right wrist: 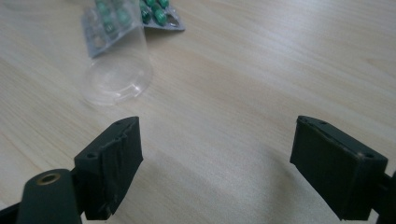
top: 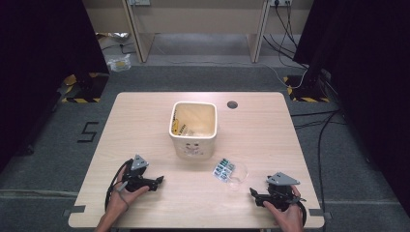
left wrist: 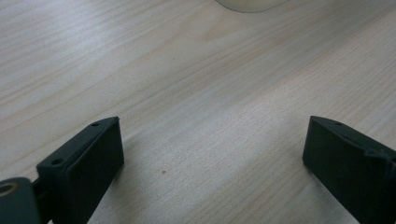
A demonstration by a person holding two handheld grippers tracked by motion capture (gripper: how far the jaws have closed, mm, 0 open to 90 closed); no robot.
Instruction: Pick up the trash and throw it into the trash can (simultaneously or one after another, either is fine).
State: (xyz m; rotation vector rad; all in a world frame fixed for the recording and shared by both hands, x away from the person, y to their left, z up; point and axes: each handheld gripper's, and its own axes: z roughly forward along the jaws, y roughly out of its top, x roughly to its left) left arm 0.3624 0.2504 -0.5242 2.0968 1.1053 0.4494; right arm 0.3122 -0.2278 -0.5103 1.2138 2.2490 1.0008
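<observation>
The clear plastic cup [right wrist: 117, 74] lies on its side on the table [top: 261, 125], ahead of the right gripper [right wrist: 217, 163] and a little to the left of its line, near but not touching. Its round open end faces toward this gripper. Just behind the cup, partly seen through its wall, lies a blister pack of green pills [right wrist: 161, 14]; the two seem to touch or overlap, but I cannot tell for sure. In the high view the cup [top: 237, 176] and the pill pack [top: 223, 169] rest between the right gripper [top: 261, 195] and the cream bin [top: 193, 126], which stands open in the middle of the table and has something yellow inside.

The right gripper is held low over the wood with its jaws wide apart and nothing between them. The left gripper [left wrist: 212, 154] also has its jaws wide apart and empty, above bare wood; the bin's base is far ahead of it. In the high view the left gripper [top: 153, 181] sits well apart from the cup, on the other side.

My judgement: this is the approach step, before any grasp. The work looks like clearing the small things into the bin. The next move asks the right gripper to go forward and slightly left, so the jaws come around the cup's wall, then close gently, because thin plastic can bend or roll away.
</observation>
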